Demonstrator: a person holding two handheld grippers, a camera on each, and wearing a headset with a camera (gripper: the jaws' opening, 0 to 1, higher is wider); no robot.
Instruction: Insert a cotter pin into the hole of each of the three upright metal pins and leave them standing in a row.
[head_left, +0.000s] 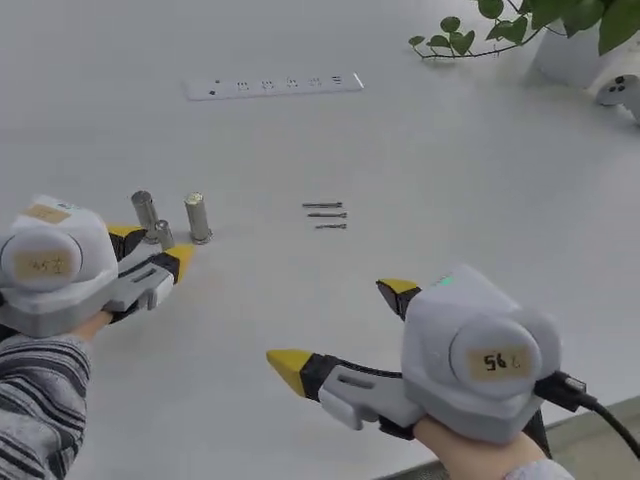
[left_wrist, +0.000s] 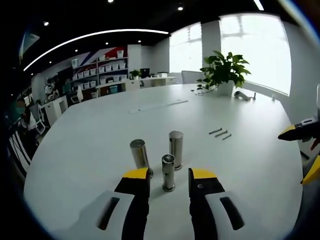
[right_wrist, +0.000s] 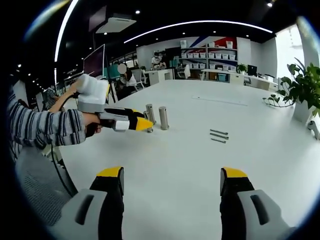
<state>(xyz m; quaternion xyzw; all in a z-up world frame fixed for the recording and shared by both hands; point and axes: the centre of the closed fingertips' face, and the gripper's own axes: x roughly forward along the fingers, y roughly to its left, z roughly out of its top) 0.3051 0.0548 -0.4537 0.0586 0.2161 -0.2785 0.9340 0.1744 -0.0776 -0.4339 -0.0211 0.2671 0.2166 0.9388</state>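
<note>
Three short upright metal pins (head_left: 197, 218) stand in a cluster at the left of the white table (head_left: 450, 180). My left gripper (head_left: 158, 243) is open, and its yellow-tipped jaws straddle the nearest pin (left_wrist: 168, 172) with a gap on each side. The other two pins (left_wrist: 175, 149) stand just beyond it. Three thin cotter pins (head_left: 327, 215) lie side by side at mid-table, also seen as cotter pins (right_wrist: 218, 136) ahead of my right gripper (right_wrist: 171, 173). That right gripper (head_left: 340, 328) hovers open and empty near the front edge, well short of them.
A white power strip (head_left: 275, 86) lies at the far side of the table. A potted plant (head_left: 520, 20) and a white device (head_left: 620, 90) sit at the far right corner. The table's front edge (head_left: 600, 415) runs just behind my right hand.
</note>
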